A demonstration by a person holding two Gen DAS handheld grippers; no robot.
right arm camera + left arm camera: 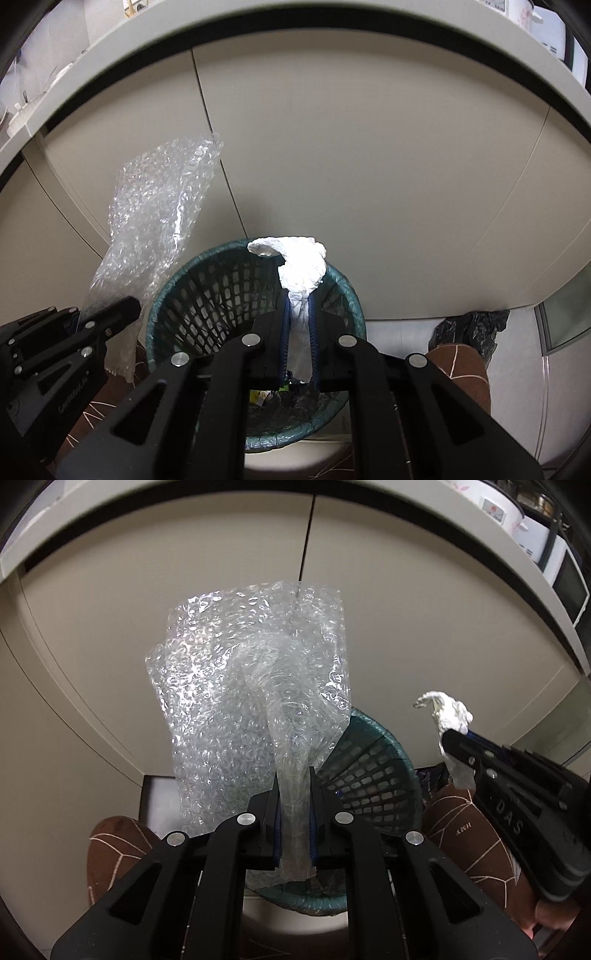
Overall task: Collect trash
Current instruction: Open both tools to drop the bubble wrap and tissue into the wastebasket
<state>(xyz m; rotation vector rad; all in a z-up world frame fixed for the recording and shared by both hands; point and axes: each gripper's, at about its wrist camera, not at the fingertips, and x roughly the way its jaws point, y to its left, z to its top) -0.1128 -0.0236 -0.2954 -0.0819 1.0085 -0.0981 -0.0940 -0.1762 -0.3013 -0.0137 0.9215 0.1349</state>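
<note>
Beige cabinet doors (369, 184) fill both views under a pale counter (258, 14). Left hand-held gripper (294, 805) pinches bubble wrap (251, 672); right hand-held gripper (300, 332) pinches crumpled white paper (301, 266) above a green basket (207, 280). Only the right view shows a black bag (469, 328), lower right.

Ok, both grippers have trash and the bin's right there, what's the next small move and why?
Probably open the right gripper: its white crumpled paper hangs over the green basket mouth, so it should drop in. The left gripper holds bubble wrap beside the rim.

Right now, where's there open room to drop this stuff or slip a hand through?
The green basket mouth is open on its left half, between the rim and the white paper wad. Bare floor shows right of the basket, before the black bag. Left is crowded: bubble wrap and the left tongs.
</note>
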